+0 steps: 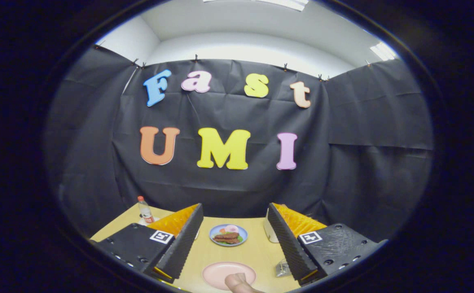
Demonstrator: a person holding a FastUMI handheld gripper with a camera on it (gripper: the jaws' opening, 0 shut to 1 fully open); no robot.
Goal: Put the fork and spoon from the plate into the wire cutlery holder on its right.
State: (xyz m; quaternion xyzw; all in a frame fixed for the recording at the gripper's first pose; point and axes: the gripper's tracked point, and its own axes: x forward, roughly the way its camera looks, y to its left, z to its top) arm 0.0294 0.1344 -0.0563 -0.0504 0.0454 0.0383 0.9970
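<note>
The hand-held gripper (235, 211) hovered with its fingers apart, empty, above the pink plate (220, 272), whose visible part looked bare of fork and spoon; whether they stood in the wire cutlery holder (281, 268) just right of the plate could not be told.

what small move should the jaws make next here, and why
Probably tip down and ease toward the pink plate between the fingertips. The gripper hangs open, holding nothing, aimed over the table toward the blue plate of food. Fork and spoon can't be made out; a wire object sits right of the pink plate.
</note>
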